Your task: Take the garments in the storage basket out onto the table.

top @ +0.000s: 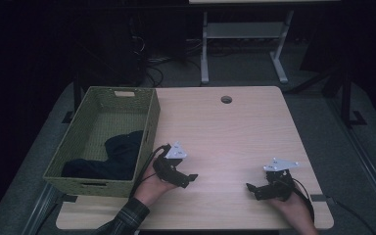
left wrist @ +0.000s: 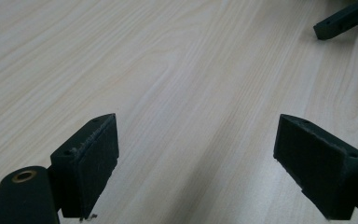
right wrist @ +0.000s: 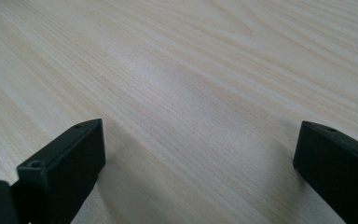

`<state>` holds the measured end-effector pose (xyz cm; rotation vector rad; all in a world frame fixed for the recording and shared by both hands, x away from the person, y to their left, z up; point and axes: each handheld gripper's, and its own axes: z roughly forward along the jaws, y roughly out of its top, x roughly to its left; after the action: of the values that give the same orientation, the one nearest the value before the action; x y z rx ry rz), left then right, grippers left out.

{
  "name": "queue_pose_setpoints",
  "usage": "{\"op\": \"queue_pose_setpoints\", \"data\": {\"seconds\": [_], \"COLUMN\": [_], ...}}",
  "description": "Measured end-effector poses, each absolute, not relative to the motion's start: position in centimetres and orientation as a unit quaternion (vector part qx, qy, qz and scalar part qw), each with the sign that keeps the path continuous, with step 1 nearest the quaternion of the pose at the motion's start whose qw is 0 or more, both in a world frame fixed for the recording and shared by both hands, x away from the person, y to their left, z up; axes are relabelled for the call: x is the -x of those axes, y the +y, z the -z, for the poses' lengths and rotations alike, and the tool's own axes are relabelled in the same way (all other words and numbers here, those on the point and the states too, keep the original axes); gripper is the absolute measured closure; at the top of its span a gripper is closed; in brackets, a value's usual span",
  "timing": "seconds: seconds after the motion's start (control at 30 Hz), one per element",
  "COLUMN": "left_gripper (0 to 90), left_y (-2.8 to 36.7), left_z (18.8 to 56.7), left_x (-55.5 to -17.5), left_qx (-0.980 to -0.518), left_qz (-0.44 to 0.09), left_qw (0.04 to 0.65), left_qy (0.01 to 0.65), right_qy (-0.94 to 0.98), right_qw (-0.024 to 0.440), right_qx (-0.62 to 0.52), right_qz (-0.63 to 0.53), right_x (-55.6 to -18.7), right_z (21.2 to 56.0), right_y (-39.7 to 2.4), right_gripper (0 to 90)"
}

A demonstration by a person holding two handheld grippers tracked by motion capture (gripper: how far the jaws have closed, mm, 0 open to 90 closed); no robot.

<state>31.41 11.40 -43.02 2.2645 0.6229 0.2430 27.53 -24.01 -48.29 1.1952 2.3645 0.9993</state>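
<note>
Near the surface's front edge, your left claw (top: 188, 179) and right claw (top: 252, 189) rest on the pale wooden surface (top: 235, 132), both spread wide and empty. At the left edge sits a green woven rectangular basket (top: 149, 125) holding a dark crumpled cloth (top: 115, 157).

1 woven basket (top: 149, 122), 1 dark cloth (top: 117, 156), 2 grippers, 1 table (top: 235, 132)

High view overlooks table (top: 235, 127) from above, gripper views skim its wood closely
</note>
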Motion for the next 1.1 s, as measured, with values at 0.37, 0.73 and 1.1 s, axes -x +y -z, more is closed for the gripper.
{"op": "queue_pose_setpoints", "data": {"seconds": [0.37,0.73,1.1], "left_gripper": [13.6,13.6,13.6], "left_y": [11.3,11.3,11.1], "left_z": [41.7,41.1,40.1], "left_x": [-31.2,-31.4,-31.5], "left_qx": [-0.892,-0.897,-0.901], "left_qz": [-0.093,-0.078,-0.064], "left_qw": [0.378,0.372,0.369], "left_qy": [0.231,0.226,0.220], "right_qy": [0.825,0.825,0.825], "right_qw": [0.154,0.154,0.154], "right_qx": [-0.417,-0.417,-0.417], "right_qz": [-0.349,-0.349,-0.350], "right_x": [-27.5,-27.5,-27.5], "right_z": [48.3,48.3,48.3], "right_y": [-24.0,-24.0,-24.0], "right_gripper": [1.6,1.6,1.7]}}
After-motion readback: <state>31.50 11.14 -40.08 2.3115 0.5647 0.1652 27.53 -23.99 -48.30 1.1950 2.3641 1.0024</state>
